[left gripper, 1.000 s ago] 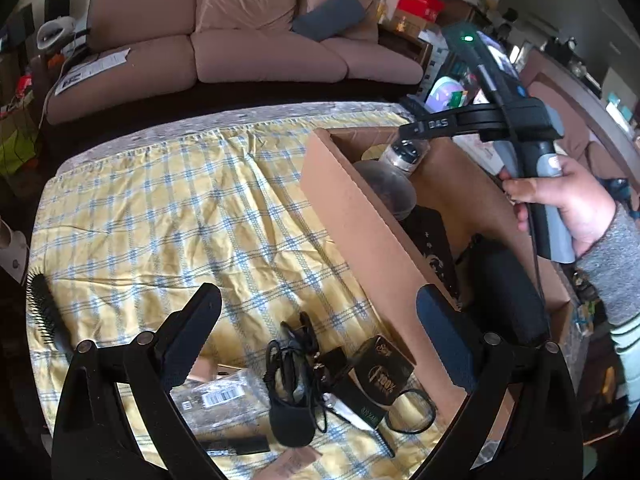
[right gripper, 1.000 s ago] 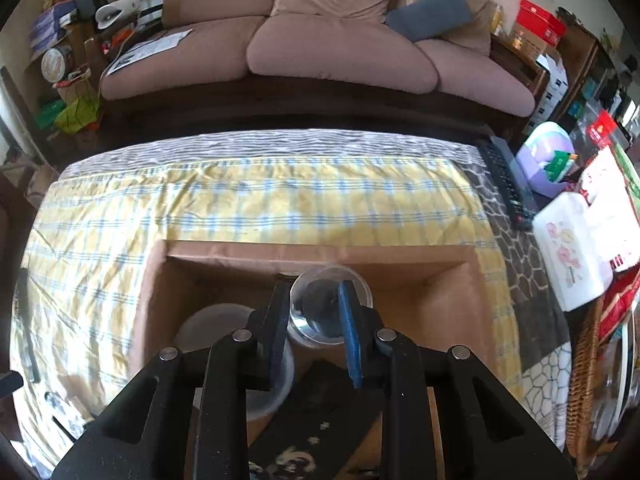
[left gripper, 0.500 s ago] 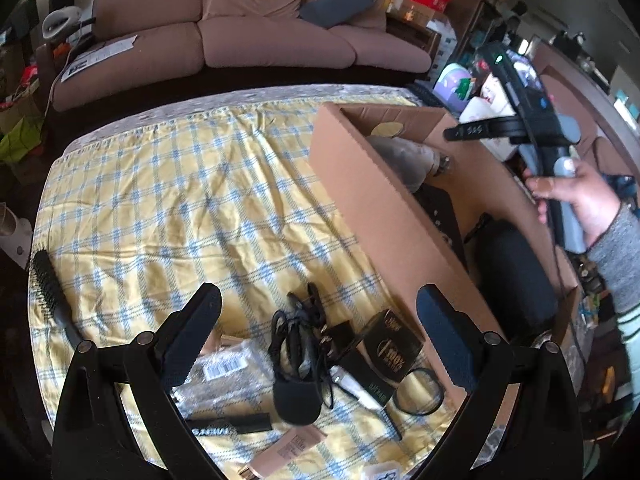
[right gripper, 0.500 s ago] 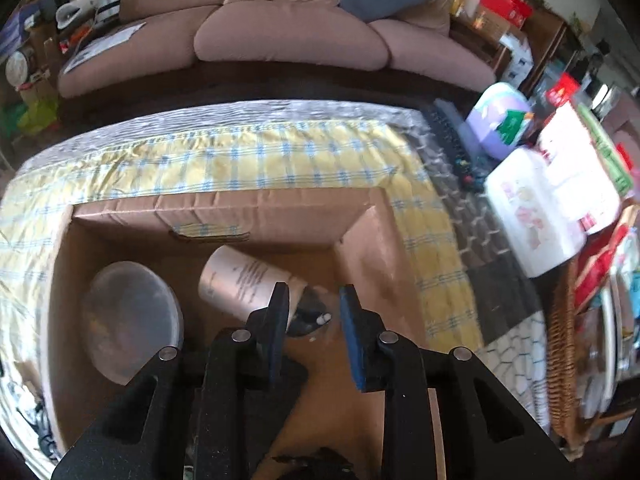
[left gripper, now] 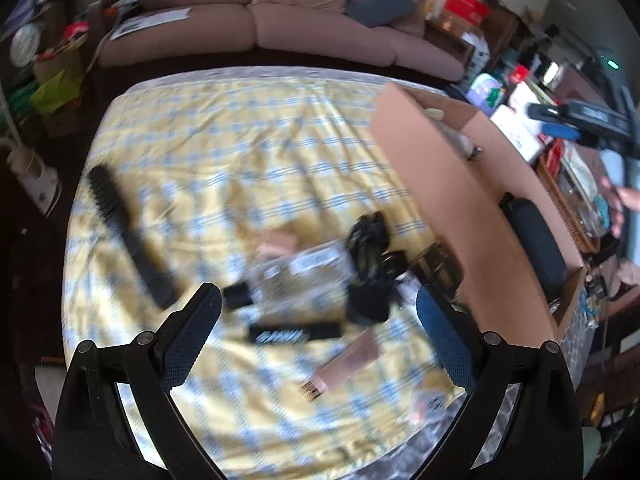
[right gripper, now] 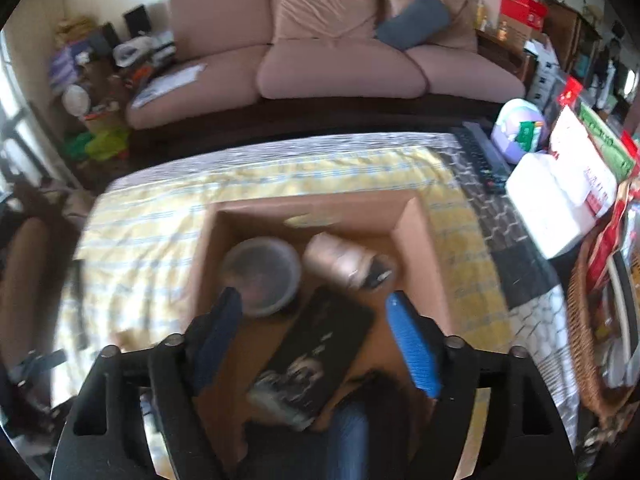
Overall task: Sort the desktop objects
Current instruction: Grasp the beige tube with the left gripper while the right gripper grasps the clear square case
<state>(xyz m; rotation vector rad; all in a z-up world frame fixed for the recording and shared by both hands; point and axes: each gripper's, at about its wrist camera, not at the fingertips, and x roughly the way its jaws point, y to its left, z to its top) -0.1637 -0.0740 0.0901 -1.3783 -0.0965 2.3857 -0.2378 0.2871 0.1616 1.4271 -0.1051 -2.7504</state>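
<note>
A cardboard box [right gripper: 312,208] stands on the yellow checked cloth [left gripper: 240,152]. It holds a round lidded tub [right gripper: 262,272], a beige bottle [right gripper: 340,260] lying on its side and a flat black case [right gripper: 320,360]. My right gripper [right gripper: 312,302] hangs above them with its jaws opening and nothing between them. The right gripper [left gripper: 550,122] also shows in the left wrist view, beyond the cardboard box [left gripper: 432,184]. My left gripper [left gripper: 318,320] is open over blurred loose items: a black hairbrush [left gripper: 124,232], a clear packet [left gripper: 300,276], a cable bundle [left gripper: 368,256], a black bar [left gripper: 294,332] and a pink tube [left gripper: 348,364].
A dark pouch [left gripper: 536,240] fills the box's near end. To the right of the box lie a remote [right gripper: 480,156], a white pack [right gripper: 556,204] and a wicker basket [right gripper: 584,320]. A pink sofa [right gripper: 340,68] stands behind the table.
The right gripper let go of the bottle, which now lies on its side in the box, then opened and lifted back. The left gripper swung left over the loose items.
</note>
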